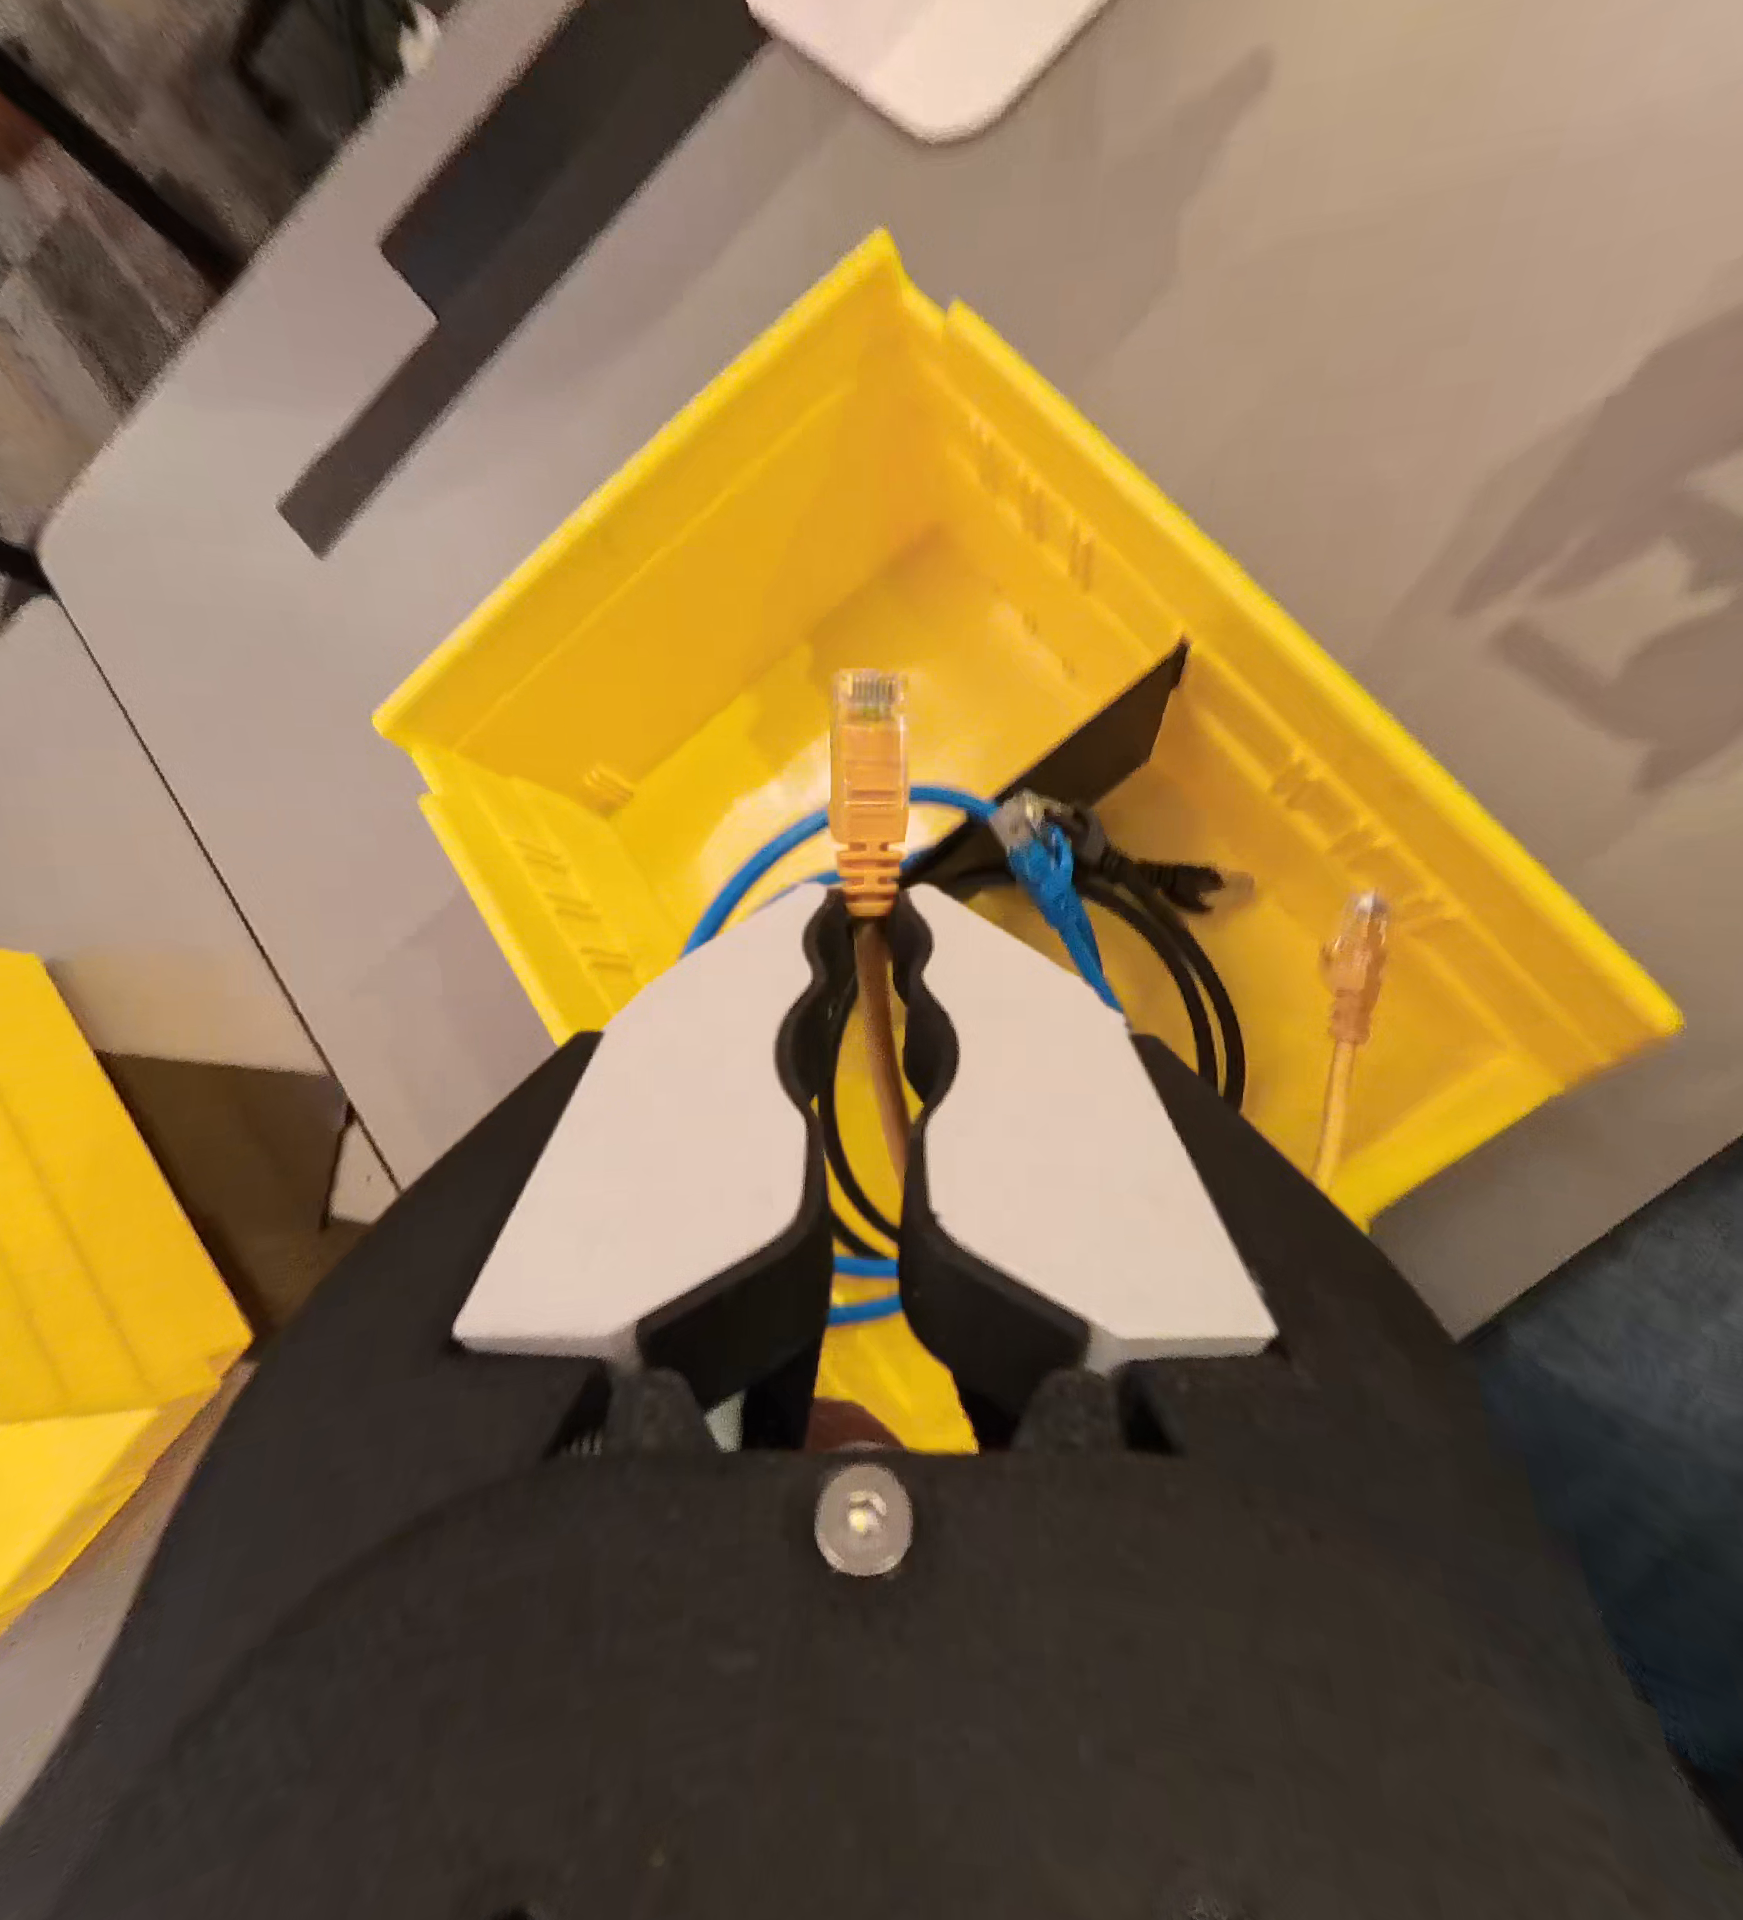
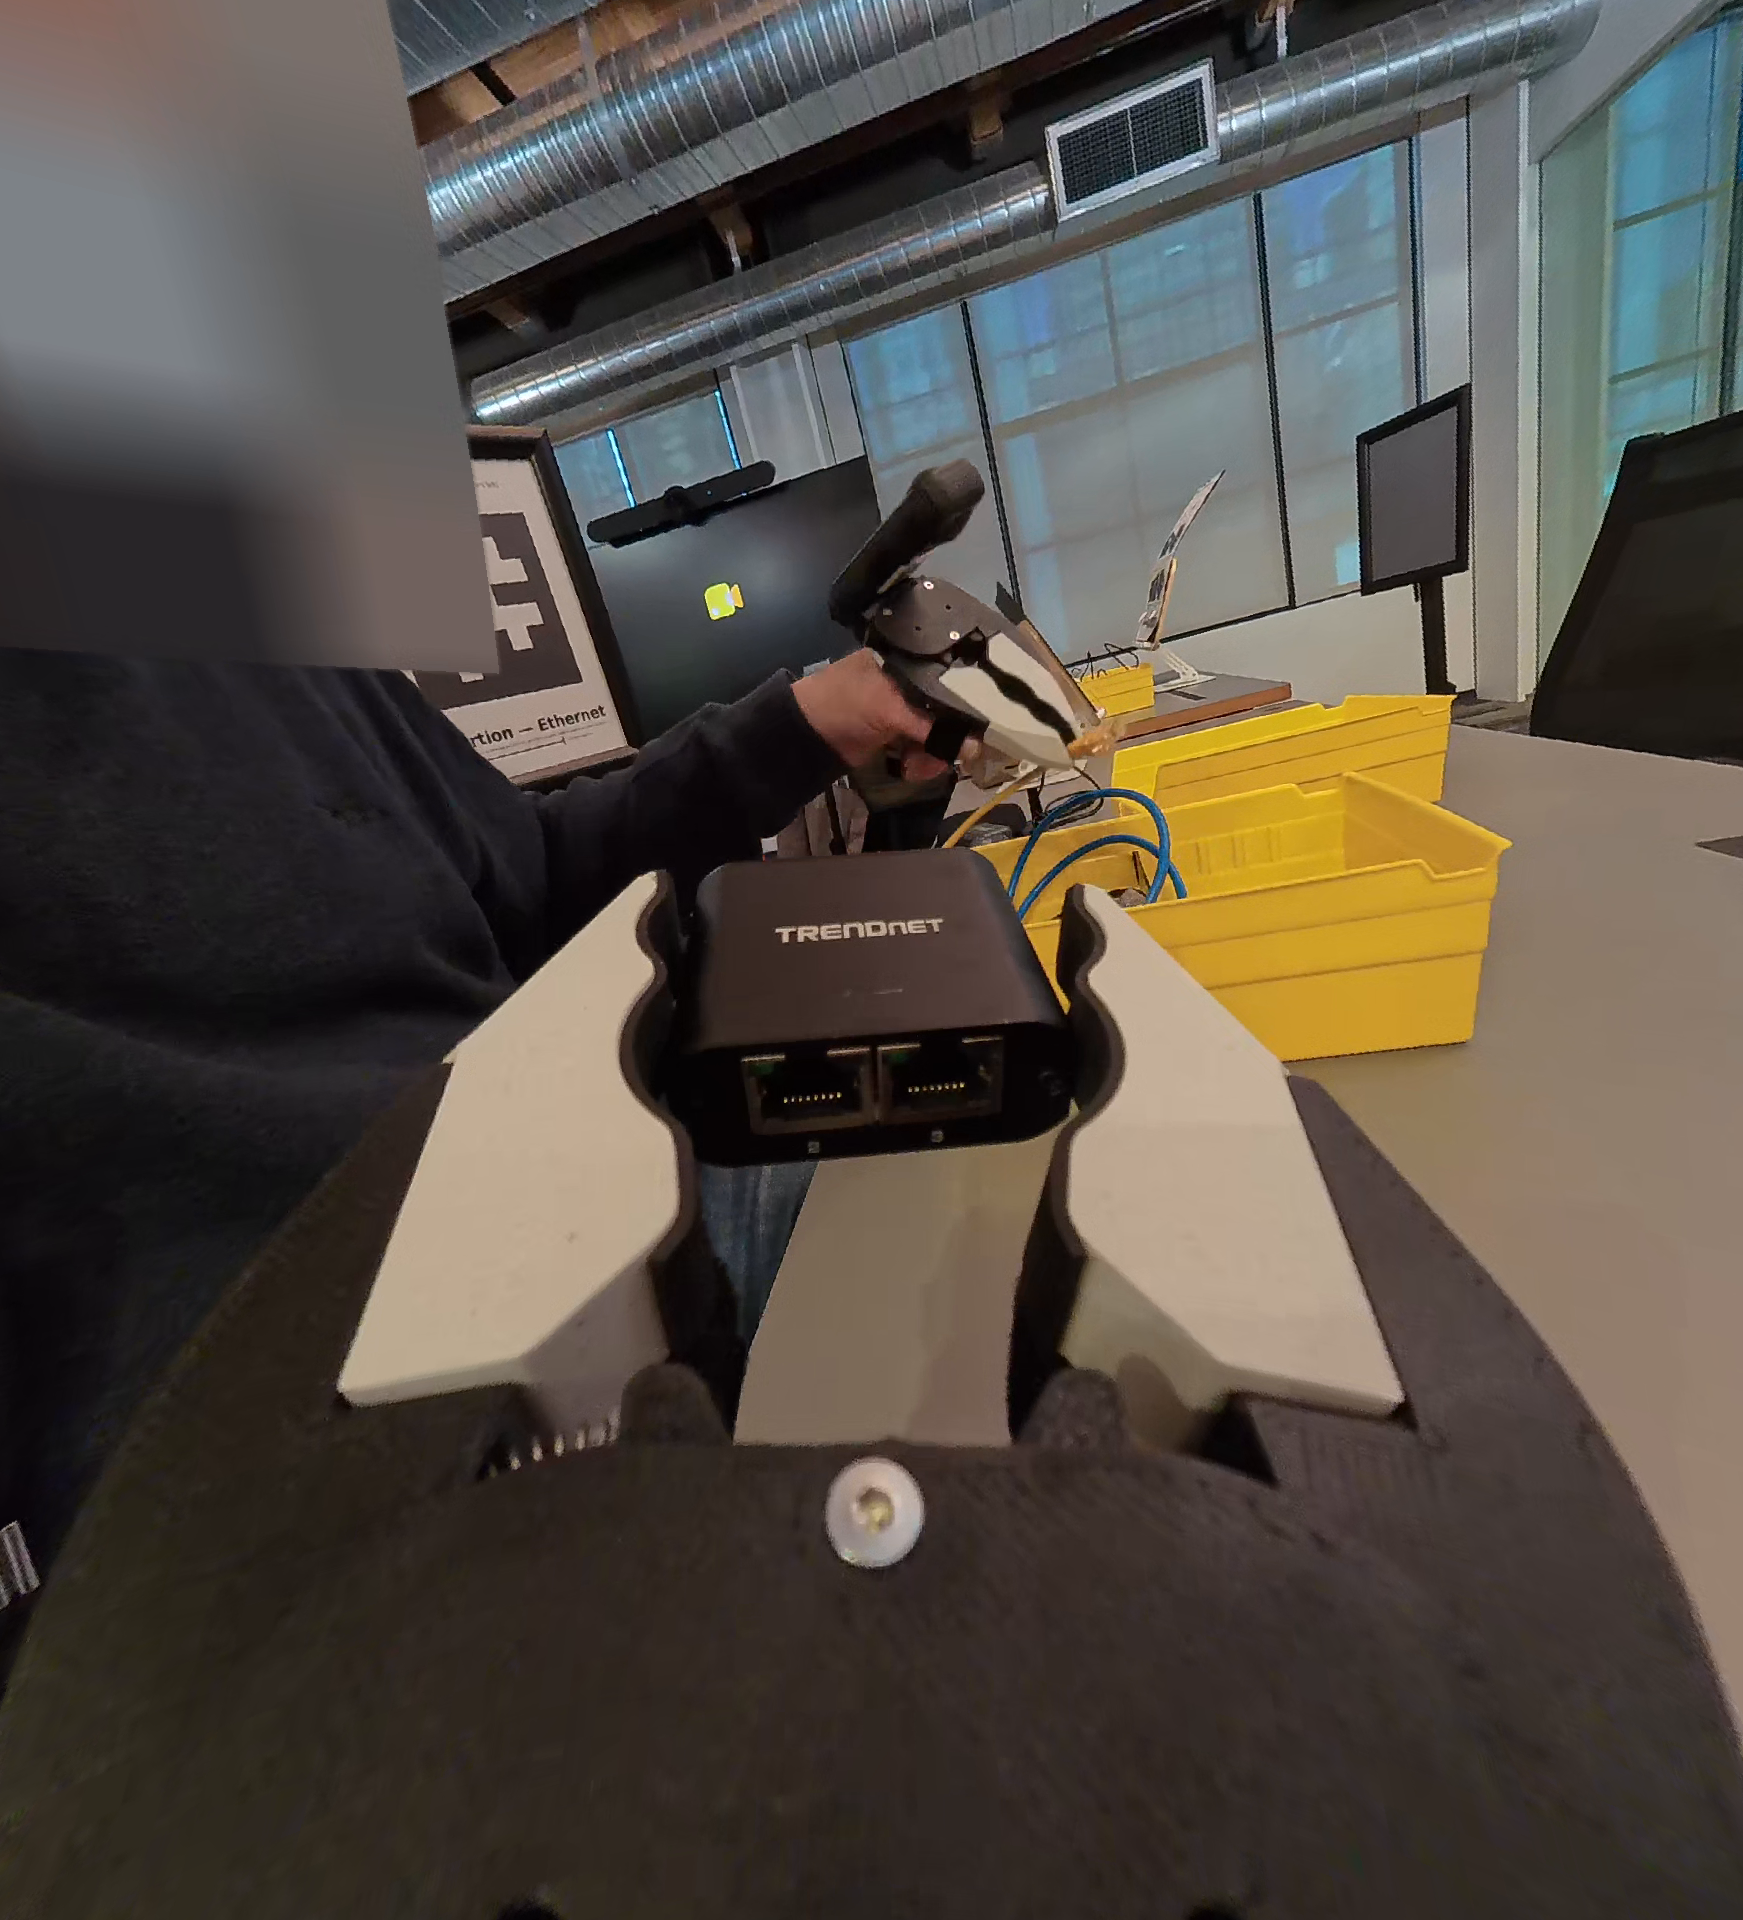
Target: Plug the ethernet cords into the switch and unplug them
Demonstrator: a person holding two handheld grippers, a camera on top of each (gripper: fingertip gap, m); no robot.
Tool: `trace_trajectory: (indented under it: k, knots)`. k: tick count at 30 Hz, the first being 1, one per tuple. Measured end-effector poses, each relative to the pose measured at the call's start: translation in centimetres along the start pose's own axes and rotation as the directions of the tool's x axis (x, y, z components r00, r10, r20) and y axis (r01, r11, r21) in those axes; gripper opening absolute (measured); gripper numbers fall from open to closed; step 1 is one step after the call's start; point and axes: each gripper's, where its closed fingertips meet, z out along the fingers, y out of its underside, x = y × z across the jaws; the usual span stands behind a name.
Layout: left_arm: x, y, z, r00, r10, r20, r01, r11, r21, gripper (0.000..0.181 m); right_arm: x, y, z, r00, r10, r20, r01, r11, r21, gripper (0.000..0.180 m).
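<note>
My left gripper is shut on the orange ethernet cord just behind its plug, which sticks out forward over the yellow bin. The cord's other orange plug lies in the bin beside a blue cord and a black cord. My right gripper is shut on the black switch, held above the table with its two empty ports facing the camera. The left gripper also shows in the right wrist view, held in a hand above the bin.
A second yellow bin sits behind the first, and stacked yellow bins stand at the left. The grey table carries a white object at its far edge. A person in a dark sleeve is close on the left. A black chair stands at the right. Spacing between my two grippers at the tips: around 35 cm.
</note>
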Motion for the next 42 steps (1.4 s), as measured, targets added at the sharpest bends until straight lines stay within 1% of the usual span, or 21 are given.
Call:
trace_trajectory:
  k: [3,6,8,13,17,19,21,23,25,28,30,31,33,35,36,39,42]
  knots:
    - [-0.4,-2.5,-1.1,1.000,-0.021,0.000,0.021,0.991,0.130,0.009,0.0,-0.1,0.0,1.000,-0.003,-0.003,0.003,1.000,0.001,0.072]
    - [-1.5,-5.4,-2.8,0.995,-0.027,0.100,0.001,0.969,0.247,0.009,0.2,-0.2,-0.1,1.000,-0.008,-0.012,0.008,1.000,0.001,0.073]
    - [-1.8,-7.4,-4.2,0.983,-0.015,0.182,-0.042,0.952,0.304,0.009,0.2,-0.3,-0.2,1.000,-0.012,-0.018,0.012,1.000,0.002,0.073]
    - [-0.8,-13.3,-6.8,0.909,0.088,0.408,-0.231,0.920,0.316,0.009,0.1,-0.7,-0.6,0.999,-0.022,-0.033,0.023,1.000,0.013,0.073]
    - [1.5,-18.7,-7.7,0.853,0.171,0.493,-0.361,0.875,0.322,0.008,0.0,-0.9,-1.1,0.998,-0.031,-0.051,0.032,0.999,0.025,0.073]
    - [2.8,-21.4,-7.5,0.847,0.195,0.494,-0.396,0.852,0.342,0.008,-0.1,-0.9,-1.3,0.997,-0.039,-0.061,0.040,0.999,0.026,0.073]
    - [4.0,-24.2,-6.9,0.823,0.225,0.522,-0.448,0.823,0.351,0.008,-0.3,-1.1,-1.7,0.996,-0.046,-0.070,0.048,0.998,0.031,0.073]
    - [5.6,-26.3,-5.5,0.801,0.257,0.540,-0.487,0.804,0.340,0.008,-0.5,-1.3,-2.1,0.996,-0.051,-0.078,0.054,0.998,0.042,0.073]
    - [7.1,-27.7,-2.8,0.780,0.300,0.549,-0.518,0.801,0.299,0.008,-0.7,-1.5,-2.6,0.995,-0.058,-0.087,0.062,0.997,0.051,0.073]
    - [9.0,-27.9,2.4,0.735,0.363,0.573,-0.557,0.805,0.204,0.008,-1.0,-1.6,-3.3,0.993,-0.062,-0.096,0.069,0.995,0.068,0.073]
    - [10.2,-27.3,6.0,0.753,0.368,0.545,-0.534,0.826,0.181,0.008,-1.2,-1.6,-3.7,0.993,-0.063,-0.103,0.071,0.995,0.077,0.073]
    - [10.5,-27.0,7.5,0.748,0.368,0.552,-0.532,0.829,0.169,0.009,-1.2,-1.5,-3.9,0.992,-0.062,-0.106,0.070,0.994,0.080,0.073]
    - [11.0,-25.9,10.4,0.795,0.321,0.514,-0.463,0.870,0.172,0.009,-1.4,-1.4,-4.2,0.992,-0.061,-0.109,0.070,0.994,0.083,0.073]
    - [12.1,-25.5,10.8,0.788,0.289,0.545,-0.457,0.866,0.203,0.009,-1.4,-1.3,-4.5,0.992,-0.059,-0.115,0.069,0.994,0.086,0.073]
    - [13.1,-24.9,11.4,0.784,0.305,0.541,-0.471,0.859,0.200,0.009,-1.5,-1.2,-4.6,0.991,-0.058,-0.117,0.068,0.994,0.087,0.073]
    - [17.0,-21.4,13.4,0.748,0.432,0.503,-0.563,0.815,0.138,0.009,-1.6,-1.2,-5.1,0.990,-0.061,-0.124,0.073,0.993,0.090,0.073]
    - [20.7,-18.3,13.0,0.724,0.503,0.472,-0.629,0.763,0.151,0.011,-1.6,-1.3,-5.4,0.989,-0.064,-0.134,0.077,0.992,0.095,0.073]
